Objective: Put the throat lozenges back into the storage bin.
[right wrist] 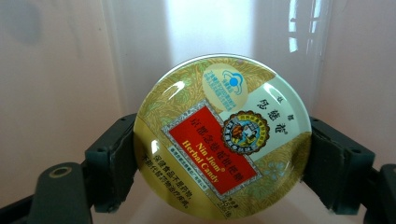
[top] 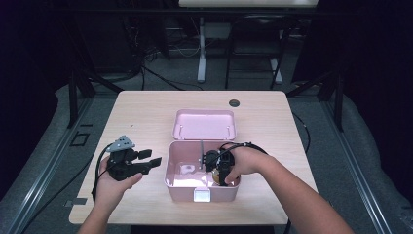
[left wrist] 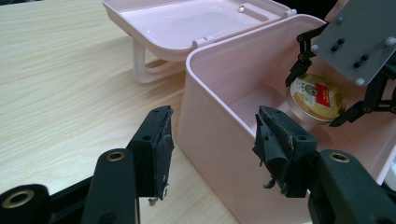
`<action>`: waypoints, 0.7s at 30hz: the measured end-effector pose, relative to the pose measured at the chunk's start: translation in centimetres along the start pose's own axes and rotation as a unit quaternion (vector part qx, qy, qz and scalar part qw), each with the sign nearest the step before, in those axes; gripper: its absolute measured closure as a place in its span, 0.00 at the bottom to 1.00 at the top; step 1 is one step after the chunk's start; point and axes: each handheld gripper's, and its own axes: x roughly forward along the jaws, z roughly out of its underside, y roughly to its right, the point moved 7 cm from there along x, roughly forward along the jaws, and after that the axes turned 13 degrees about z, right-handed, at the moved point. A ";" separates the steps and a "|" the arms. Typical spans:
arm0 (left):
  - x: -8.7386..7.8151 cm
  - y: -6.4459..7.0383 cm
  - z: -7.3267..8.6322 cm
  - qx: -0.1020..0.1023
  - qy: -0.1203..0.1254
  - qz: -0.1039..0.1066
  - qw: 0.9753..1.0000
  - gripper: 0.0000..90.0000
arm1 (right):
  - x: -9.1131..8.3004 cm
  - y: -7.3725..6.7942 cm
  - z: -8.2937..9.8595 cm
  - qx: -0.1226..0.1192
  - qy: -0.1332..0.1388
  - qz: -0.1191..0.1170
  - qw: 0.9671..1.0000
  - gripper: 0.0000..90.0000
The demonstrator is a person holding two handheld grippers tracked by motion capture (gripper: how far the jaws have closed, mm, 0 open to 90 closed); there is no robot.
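The right tongs (right wrist: pixel 219 154) are gripping the candy tin (right wrist: pixel 222 137) between their pads inside the pink box (top: pixel 175 181); the left tongs (left wrist: pixel 212 151) are gaping wide beside it.

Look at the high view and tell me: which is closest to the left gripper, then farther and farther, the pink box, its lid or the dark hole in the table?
1. pink box, just beside the left gripper.
2. lid, behind the box.
3. dark hole, far edge.

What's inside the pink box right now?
Inside the pink box the right hand-held gripper holds a round candy tin between its jaws. A small white thing lies on the floor at left. The hand covers the rest.
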 end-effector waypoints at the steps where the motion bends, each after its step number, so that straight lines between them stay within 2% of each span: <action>1: 0.0 0.0 0.0 0.000 0.000 0.001 1.000 0.51 | 0.1 0.0 0.0 0.000 0.002 0.000 1.000 0.22; 21: -0.1 -0.1 0.0 0.000 0.002 -0.002 1.000 0.51 | 0.9 -0.2 0.1 -0.023 0.000 0.002 1.000 0.22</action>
